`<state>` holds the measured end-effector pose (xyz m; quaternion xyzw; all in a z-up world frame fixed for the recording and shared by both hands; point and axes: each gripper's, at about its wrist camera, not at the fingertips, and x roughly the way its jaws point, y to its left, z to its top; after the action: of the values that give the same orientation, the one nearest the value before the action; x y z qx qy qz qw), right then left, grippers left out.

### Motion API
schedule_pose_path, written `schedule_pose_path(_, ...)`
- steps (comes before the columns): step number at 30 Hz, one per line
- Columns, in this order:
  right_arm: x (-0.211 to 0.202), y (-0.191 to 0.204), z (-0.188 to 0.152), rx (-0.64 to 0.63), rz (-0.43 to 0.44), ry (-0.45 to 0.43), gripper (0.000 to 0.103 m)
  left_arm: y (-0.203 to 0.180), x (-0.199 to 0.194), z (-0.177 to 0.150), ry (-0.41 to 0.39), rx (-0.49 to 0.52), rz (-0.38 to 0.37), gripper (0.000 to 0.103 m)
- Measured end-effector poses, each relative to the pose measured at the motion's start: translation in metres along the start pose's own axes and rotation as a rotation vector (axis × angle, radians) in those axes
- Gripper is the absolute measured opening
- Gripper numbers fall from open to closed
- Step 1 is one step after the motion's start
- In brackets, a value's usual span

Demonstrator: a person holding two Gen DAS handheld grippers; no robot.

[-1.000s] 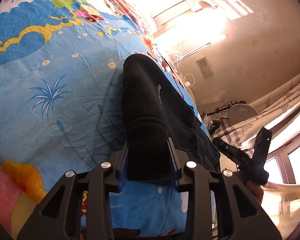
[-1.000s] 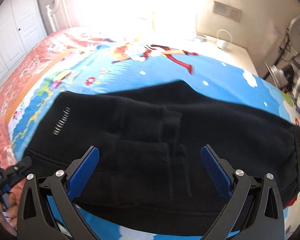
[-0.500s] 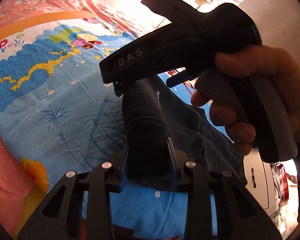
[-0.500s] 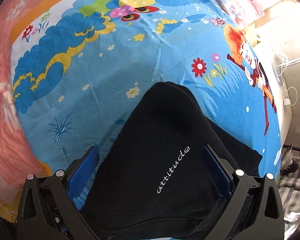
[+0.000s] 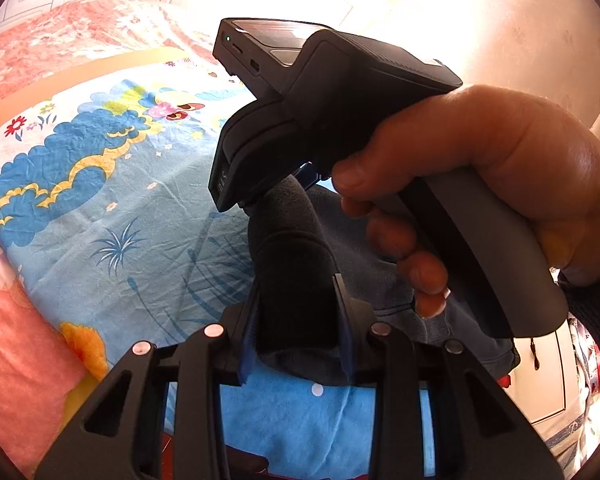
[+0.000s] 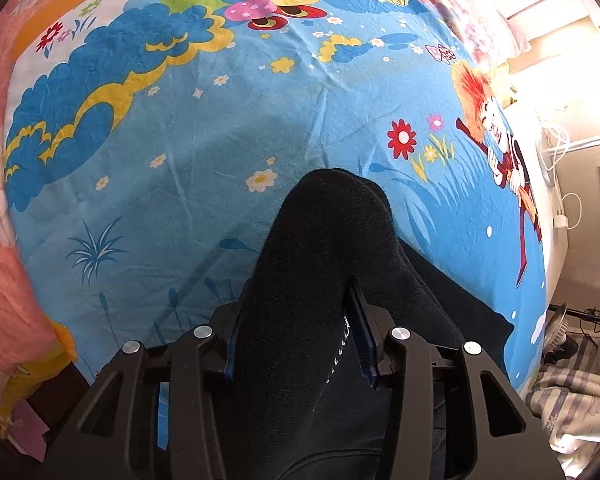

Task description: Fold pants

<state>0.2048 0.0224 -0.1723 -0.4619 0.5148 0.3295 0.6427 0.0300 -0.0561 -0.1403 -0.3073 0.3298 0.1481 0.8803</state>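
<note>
Left claw point(image 5: 296, 320) pinched narrow on a bunched fold of the black pants point(image 5: 292, 248). Right claw point(image 6: 296, 332) likewise clamped on a thick ridge of them. Pants lie on the bed point(image 6: 188, 152), over its blue cartoon sheet. Fabric looks soft, thick, limp: probably sags between grips. Best held at edge folds.

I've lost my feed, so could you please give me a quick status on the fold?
Left gripper shut on black pants. Right gripper shut on same pants, bunched over blue bedsheet. Nothing in the way.
</note>
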Motion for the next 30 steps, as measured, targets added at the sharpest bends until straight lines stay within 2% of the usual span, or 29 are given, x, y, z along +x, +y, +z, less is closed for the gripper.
schedule_pose_path(5,-0.005,-0.007,-0.004,0.017,0.034,-0.024,0.034,-0.004,0.003,0.0,-0.007,0.004,0.006,0.033)
schedule_pose_path(8,-0.007,-0.009,-0.005,0.025,0.048,-0.035,0.031,-0.006,0.002,0.0,-0.012,-0.003,0.009,0.036)
schedule_pose_path(9,-0.007,-0.011,-0.005,0.027,0.05,-0.039,0.029,-0.002,0.001,0.0,-0.018,-0.014,0.007,0.041)
schedule_pose_path(10,-0.007,-0.013,-0.005,0.034,0.056,-0.041,0.029,0.001,0.0,-0.001,-0.03,-0.035,-0.001,0.051)
schedule_pose_path(12,-0.006,-0.018,-0.005,0.05,0.081,-0.042,0.028,0.01,-0.004,-0.002,-0.064,-0.091,-0.054,0.062)
schedule_pose_path(14,-0.006,-0.02,-0.006,0.054,0.088,-0.047,0.028,0.017,-0.004,-0.007,-0.082,-0.125,-0.088,0.062)
schedule_pose_path(18,-0.007,-0.019,-0.007,0.057,0.084,-0.056,0.028,0.025,0.01,-0.015,-0.064,-0.199,-0.097,0.072)
schedule_pose_path(21,-0.008,-0.02,-0.009,0.06,0.09,-0.061,0.028,0.022,0.02,-0.02,-0.047,-0.203,-0.11,0.075)
schedule_pose_path(25,-0.01,-0.024,-0.01,0.07,0.109,-0.066,0.028,0.02,0.036,-0.023,-0.045,-0.209,-0.06,0.081)
schedule_pose_path(27,-0.011,-0.026,-0.011,0.075,0.121,-0.068,0.028,0.027,0.049,-0.022,-0.015,-0.255,-0.093,0.078)
schedule_pose_path(28,-0.012,-0.028,-0.011,0.079,0.132,-0.069,0.028,0.028,0.053,-0.023,-0.005,-0.26,-0.119,0.056)
schedule_pose_path(29,-0.013,-0.031,-0.012,0.087,0.152,-0.069,0.027,0.025,0.055,-0.022,0.006,-0.24,-0.135,0.04)
schedule_pose_path(30,-0.016,-0.037,-0.012,0.1,0.175,-0.071,0.027,0.021,0.052,-0.02,0.002,-0.216,-0.114,0.034)
